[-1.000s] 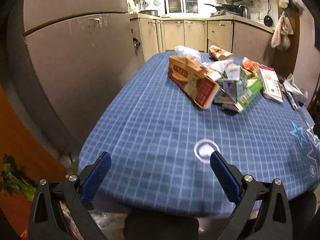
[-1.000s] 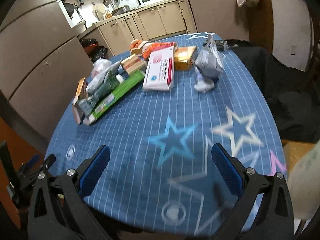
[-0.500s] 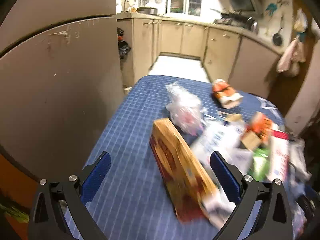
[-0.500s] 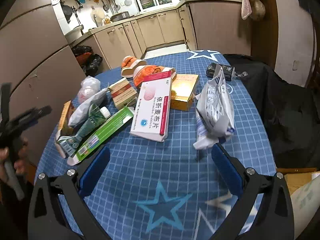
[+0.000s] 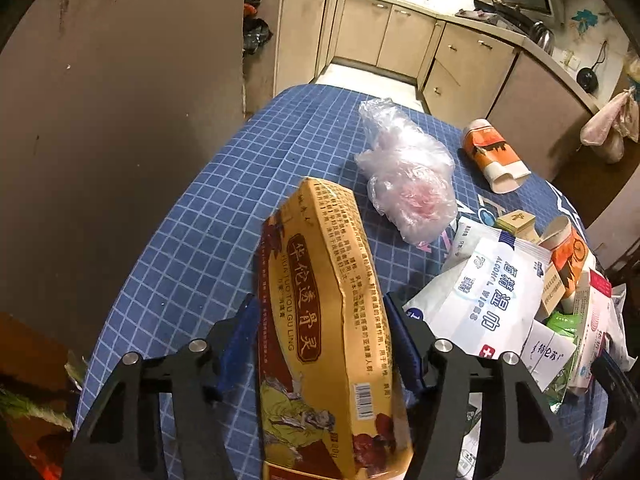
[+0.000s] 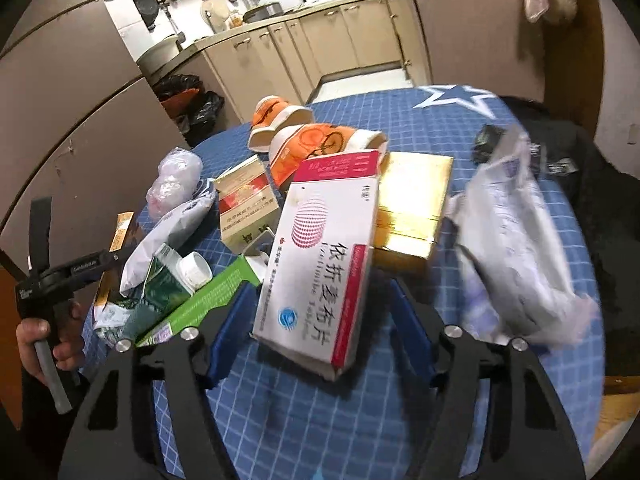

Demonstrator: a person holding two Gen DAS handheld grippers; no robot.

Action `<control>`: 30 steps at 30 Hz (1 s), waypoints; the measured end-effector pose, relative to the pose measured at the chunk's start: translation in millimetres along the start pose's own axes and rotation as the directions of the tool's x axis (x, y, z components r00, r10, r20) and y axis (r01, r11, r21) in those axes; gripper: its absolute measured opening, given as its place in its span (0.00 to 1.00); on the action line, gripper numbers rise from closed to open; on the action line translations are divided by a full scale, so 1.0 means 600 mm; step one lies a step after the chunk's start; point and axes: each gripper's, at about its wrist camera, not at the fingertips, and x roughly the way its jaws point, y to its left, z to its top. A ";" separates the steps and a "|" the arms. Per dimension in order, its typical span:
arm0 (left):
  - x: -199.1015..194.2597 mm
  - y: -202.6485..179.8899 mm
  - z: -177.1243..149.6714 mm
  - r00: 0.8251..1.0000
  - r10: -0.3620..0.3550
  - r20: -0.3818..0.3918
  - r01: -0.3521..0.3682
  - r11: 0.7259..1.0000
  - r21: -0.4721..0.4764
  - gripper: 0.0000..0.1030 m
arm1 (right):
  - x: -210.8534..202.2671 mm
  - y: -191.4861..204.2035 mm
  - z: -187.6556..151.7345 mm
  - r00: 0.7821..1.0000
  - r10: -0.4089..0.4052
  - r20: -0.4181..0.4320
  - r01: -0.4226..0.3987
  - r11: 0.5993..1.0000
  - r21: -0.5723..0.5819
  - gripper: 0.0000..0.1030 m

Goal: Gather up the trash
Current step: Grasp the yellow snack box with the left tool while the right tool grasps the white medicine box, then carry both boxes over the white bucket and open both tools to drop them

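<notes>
**A:** ok so what does each cam get that the other misses?

**B:** Left wrist view: the left gripper (image 5: 322, 330) has a long yellow box (image 5: 320, 312) between its blue pads. Its jaws have just been closing, and both pads look pressed on the box's sides, so it's grasping it. Only that view shows the wipes pack (image 5: 488, 292) face-on and the clear plastic bag (image 5: 404, 176) up close. Right wrist view is the only one with the person's hand (image 6: 48, 340) on the other gripper's handle, plus the gold box (image 6: 412, 204) and the crumpled white pouch (image 6: 516, 248).

**A:** and the right one?

**B:** The right gripper (image 6: 320, 316) has the white and pink medicine box (image 6: 324, 264) between its fingers, jaws just been closing too. Can't tell if the pads actually touch it, there's a gap on the right side.

**A:** any readable text?

**B:** Yellow box says "HUA TUO TOU GU LING" with big Chinese characters. Wipes pack says "ALCOHOL WIPES" and 75. The medicine box has bold Chinese lettering, the Latin line is too blurry. All of it sits on the blue checked tablecloth (image 5: 192, 248), with orange paper cups (image 6: 320, 144) lying farther back.
</notes>
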 end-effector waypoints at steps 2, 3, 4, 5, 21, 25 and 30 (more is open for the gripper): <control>-0.007 0.003 -0.005 1.000 -0.002 0.016 0.002 1.000 0.013 0.56 | 0.013 -0.002 0.002 1.000 0.017 -0.015 -0.016 1.000 0.010 0.54; -0.012 0.005 -0.008 1.000 -0.001 0.024 0.001 1.000 0.019 0.53 | 0.019 -0.003 0.003 0.999 0.035 -0.026 -0.035 0.999 0.015 0.49; -0.016 0.003 -0.010 0.999 0.000 0.033 0.000 1.000 0.029 0.51 | 0.022 -0.005 0.004 0.998 0.065 -0.019 -0.064 0.998 0.028 0.46; -0.018 0.004 -0.012 0.999 -0.002 0.037 0.001 0.999 0.032 0.48 | 0.022 -0.006 0.004 0.997 0.079 -0.013 -0.079 0.996 0.038 0.39; -0.104 0.044 -0.059 0.994 -0.037 0.103 0.033 0.999 0.041 0.24 | -0.075 0.036 -0.037 0.983 0.152 0.099 -0.156 0.987 0.029 0.13; -0.154 0.045 -0.081 0.987 -0.019 0.158 0.010 0.998 0.058 0.24 | -0.108 0.037 -0.052 0.980 0.150 0.128 -0.156 0.987 0.037 0.12; -0.211 0.019 -0.114 0.981 -0.077 0.177 0.059 0.993 0.105 0.24 | -0.169 0.046 -0.082 0.975 0.137 0.176 -0.146 0.989 0.037 0.12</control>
